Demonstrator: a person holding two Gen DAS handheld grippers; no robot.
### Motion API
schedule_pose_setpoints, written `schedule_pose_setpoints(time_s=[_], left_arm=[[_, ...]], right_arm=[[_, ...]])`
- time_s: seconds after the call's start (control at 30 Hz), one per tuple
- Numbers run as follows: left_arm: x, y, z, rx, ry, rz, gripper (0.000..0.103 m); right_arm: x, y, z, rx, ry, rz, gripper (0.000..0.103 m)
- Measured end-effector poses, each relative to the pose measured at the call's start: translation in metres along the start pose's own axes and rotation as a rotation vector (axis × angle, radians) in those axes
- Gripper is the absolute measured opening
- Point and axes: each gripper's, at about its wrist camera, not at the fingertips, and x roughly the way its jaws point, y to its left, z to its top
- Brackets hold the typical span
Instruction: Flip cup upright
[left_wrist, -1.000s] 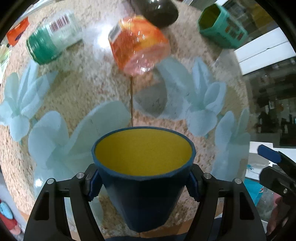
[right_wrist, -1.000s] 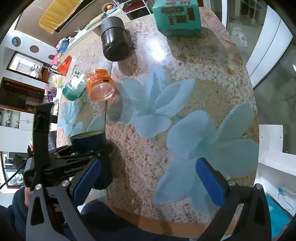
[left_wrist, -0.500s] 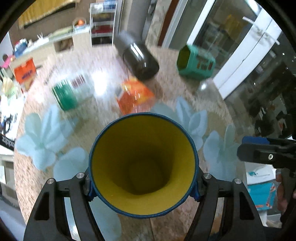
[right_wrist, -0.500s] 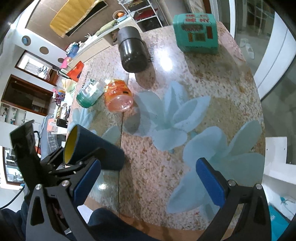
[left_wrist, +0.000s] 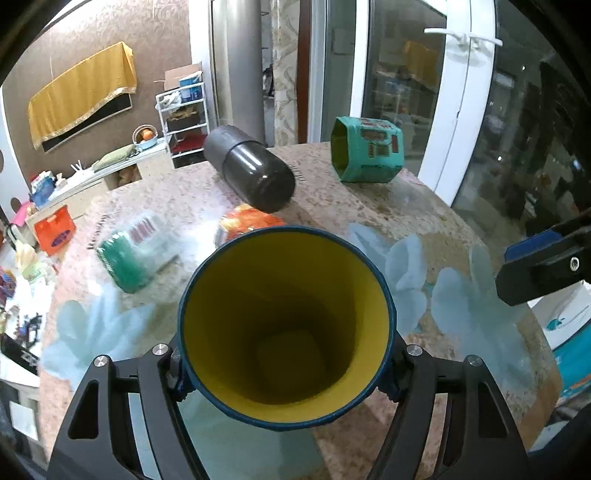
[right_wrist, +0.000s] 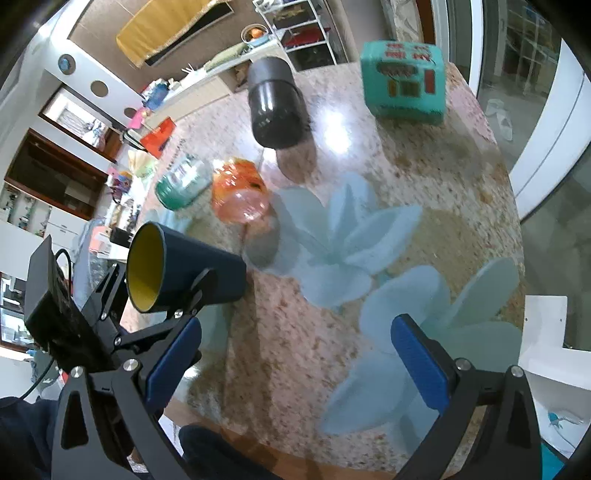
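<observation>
Dark blue outside and yellow inside, the cup (left_wrist: 286, 332) sits clamped between the fingers of the left gripper (left_wrist: 286, 373), its open mouth facing straight back at that gripper's camera. From the right wrist view the cup (right_wrist: 184, 267) lies roughly sideways above the near left part of the table (right_wrist: 461, 177), its base close to the tabletop; contact cannot be told. The right gripper (right_wrist: 295, 363) hovers with its blue-padded fingers spread wide and nothing between them. Beyond the cup lie an orange jar (right_wrist: 240, 195) and a green-capped jar (right_wrist: 183, 182), both blurred, a barcode faintly visible on the latter. Further back rest a dark cylindrical container (right_wrist: 275, 107) on its side and a teal box (right_wrist: 404, 85) with red label blocks whose writing is unreadable.
</observation>
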Motion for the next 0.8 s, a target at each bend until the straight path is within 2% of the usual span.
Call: schedule_pose_setpoints(time_s=[0.17,0.3,0.43,0.5,0.53,0.6,0.63,0.7,0.73,0.8], left_arm=[[-0.002,-0.009,-0.01,0.013,-0.093,0.023,0.077],[-0.003,-0.009,-0.014,-0.008,-0.131,0.046,0.077],[-0.003,-0.007,-0.015,-0.025,-0.118,0.042,0.078],[0.0,-0.006,-0.014,-0.028,-0.094,0.027,0.084],[0.0,-0.006,-0.015,-0.028,-0.088,0.028,0.092],[-0.002,-0.006,-0.015,-0.009,-0.112,0.072,0.103],[-0.003,-0.006,-0.015,0.008,-0.116,0.08,0.103],[0.0,-0.006,-0.012,0.028,-0.072,0.062,0.103],[0.003,-0.005,-0.011,0.028,-0.034,0.04,0.103],[0.0,-0.002,-0.01,0.019,-0.025,0.001,0.103]], right_arm=[[0.003,-0.006,-0.009,-0.015,0.008,-0.02,0.103],[0.005,-0.007,-0.01,-0.026,0.021,-0.031,0.103],[0.005,-0.003,-0.011,-0.043,0.032,-0.039,0.103],[0.007,-0.003,-0.012,-0.047,0.038,-0.039,0.103],[0.007,-0.003,-0.012,-0.049,0.04,-0.04,0.103],[0.008,-0.001,-0.013,-0.055,0.043,-0.041,0.103],[0.008,0.0,-0.013,-0.058,0.044,-0.042,0.103],[0.008,0.002,-0.013,-0.065,0.041,-0.044,0.103],[0.008,0.003,-0.012,-0.067,0.04,-0.046,0.103],[0.009,0.004,-0.011,-0.062,0.037,-0.048,0.103]])
